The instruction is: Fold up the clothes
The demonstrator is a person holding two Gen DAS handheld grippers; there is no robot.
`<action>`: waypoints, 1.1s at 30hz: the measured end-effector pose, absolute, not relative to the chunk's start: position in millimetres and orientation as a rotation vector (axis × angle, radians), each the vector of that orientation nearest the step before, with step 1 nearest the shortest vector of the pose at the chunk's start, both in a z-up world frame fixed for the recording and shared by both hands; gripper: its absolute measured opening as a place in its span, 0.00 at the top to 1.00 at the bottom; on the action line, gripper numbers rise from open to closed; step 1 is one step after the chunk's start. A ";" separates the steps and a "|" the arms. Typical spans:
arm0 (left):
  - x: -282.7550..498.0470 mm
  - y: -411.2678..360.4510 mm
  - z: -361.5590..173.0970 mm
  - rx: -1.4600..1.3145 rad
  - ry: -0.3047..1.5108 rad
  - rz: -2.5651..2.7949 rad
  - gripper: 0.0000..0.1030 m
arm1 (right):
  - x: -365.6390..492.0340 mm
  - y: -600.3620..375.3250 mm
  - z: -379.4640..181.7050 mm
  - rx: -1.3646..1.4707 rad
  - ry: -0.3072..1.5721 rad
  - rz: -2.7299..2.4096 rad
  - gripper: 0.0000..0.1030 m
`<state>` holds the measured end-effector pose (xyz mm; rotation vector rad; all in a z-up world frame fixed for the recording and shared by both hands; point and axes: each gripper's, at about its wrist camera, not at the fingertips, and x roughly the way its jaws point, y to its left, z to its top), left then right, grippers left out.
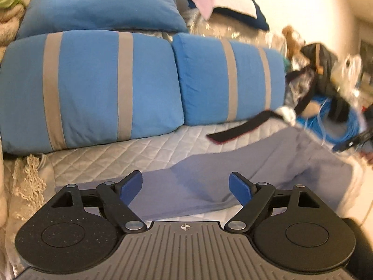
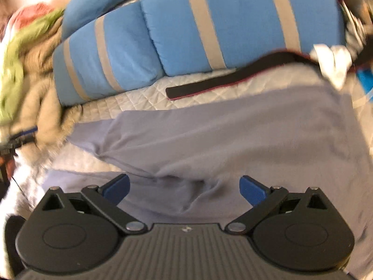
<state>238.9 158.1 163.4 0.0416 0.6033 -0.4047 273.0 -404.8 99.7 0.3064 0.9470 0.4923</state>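
Garment (image 2: 221, 126), a lavender-grey piece of clothing, lies spread on the quilted bed (image 1: 112, 154), just in front of the row of blue striped pillows (image 1: 93, 88). Long axis runs roughly across both views, parallel to the pillow row: in the left wrist view it stretches from under the fingers out toward the right edge, in the right wrist view from lower right out to a narrower end at the left. A crease or fold ridge sits near the lower middle of the right view, so it reads as partly folded, not finished. Right hand-held gripper (image 2: 184, 187) hangs over the wide bulk of the cloth, jaws wide apart, nothing between them, not touching cloth as far as I can tell. Left hand-held gripper (image 1: 186, 186) is over the narrower end, jaws also well apart and empty. Right one looks nearer the bulk, left one nearer the far narrow end and its edge. Next fold likely needs each to drop onto an edge on its own side. Black strap (image 1: 240, 128) lies on the bed just beyond the garment, near its far edge; could snag. Motion blur on the right-hand clutter, cannot tell what is there.
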 end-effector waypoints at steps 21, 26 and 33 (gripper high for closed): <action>283.9 239.8 151.9 0.293 0.698 -0.305 0.20 | 290.7 -420.7 158.6 -0.271 0.666 0.423 0.00; 321.2 256.9 108.1 0.333 0.815 -0.268 0.21 | 289.1 -406.2 127.0 -0.311 0.734 0.429 0.00; 375.1 272.7 51.0 0.325 0.867 -0.263 0.21 | 292.0 -387.5 96.7 -0.325 0.789 0.494 0.00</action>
